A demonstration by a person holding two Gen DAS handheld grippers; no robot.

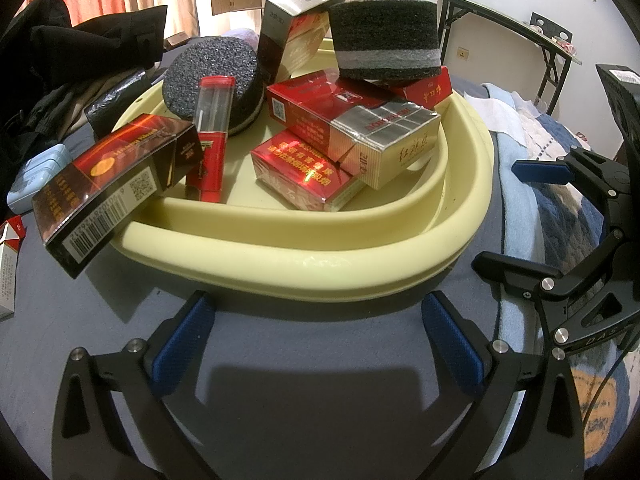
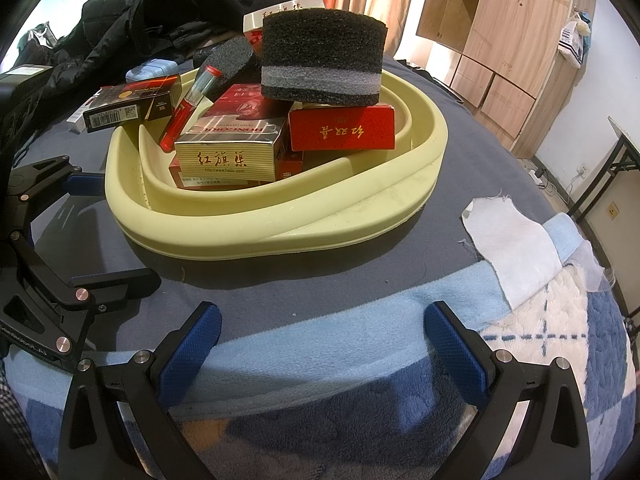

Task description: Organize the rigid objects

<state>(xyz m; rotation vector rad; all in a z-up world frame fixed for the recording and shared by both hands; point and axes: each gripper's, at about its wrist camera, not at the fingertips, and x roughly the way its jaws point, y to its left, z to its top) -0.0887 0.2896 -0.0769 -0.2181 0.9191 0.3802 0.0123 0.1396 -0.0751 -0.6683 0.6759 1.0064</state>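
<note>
Left wrist view: left tool [image 1: 316, 336] wide, empty; right tool [image 2: 322, 338] likewise. Basin [image 1: 320, 252] on bed holds piled boxes. Dark box [image 1: 116, 188] overhangs rim; suggest gripping its long sides, then seating it inside.

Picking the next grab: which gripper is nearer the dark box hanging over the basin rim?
Left. The left gripper is open, just before the basin, near the dark box. The right gripper is open, farther off across the basin.

White-and-red box [image 1: 7, 268] cut by left edge; lowest red pack [image 2: 291, 168] mostly buried under others.
</note>
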